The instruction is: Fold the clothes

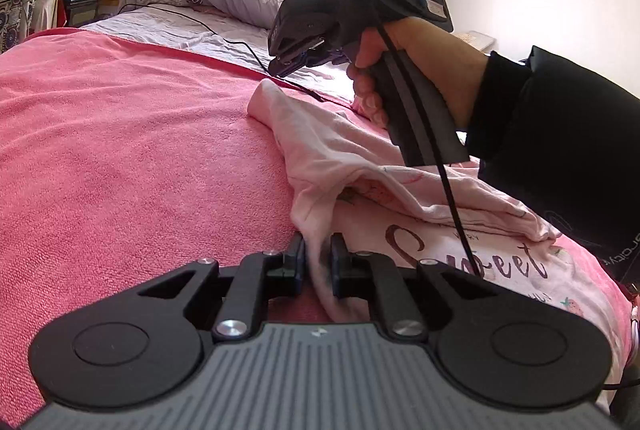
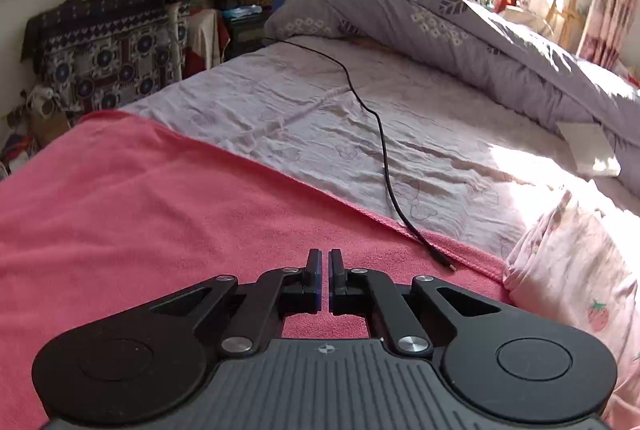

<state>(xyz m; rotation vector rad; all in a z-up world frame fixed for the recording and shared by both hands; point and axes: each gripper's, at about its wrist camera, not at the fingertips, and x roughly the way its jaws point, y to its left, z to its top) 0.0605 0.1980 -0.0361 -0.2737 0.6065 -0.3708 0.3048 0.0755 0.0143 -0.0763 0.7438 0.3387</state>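
While the left gripper (image 1: pixel 318 262) is pinching a fold of the pale pink garment (image 1: pixel 360 166) between nearly closed jaws, the cloth is bunching up through the narrow gap. That garment is lying on the pink towel (image 1: pixel 120 150) spread over the bed, partly folded over itself, with cursive "Sweet" lettering (image 1: pixel 472 258) showing on the flat layer to the right of the jaws. A hand (image 1: pixel 404 70) in a dark sleeve (image 1: pixel 560 134) is holding the right gripper (image 1: pixel 286 64) above the garment's far edge, not touching the cloth. In its own view the right gripper (image 2: pixel 325 282) is empty, jaws drawn together to a thin slit, hovering over bare towel. A black cable (image 2: pixel 384 150) is trailing across the grey sheet (image 2: pixel 300 118), its plug end resting at the towel's edge. A grey patterned duvet (image 2: pixel 440 22) is lying heaped behind.
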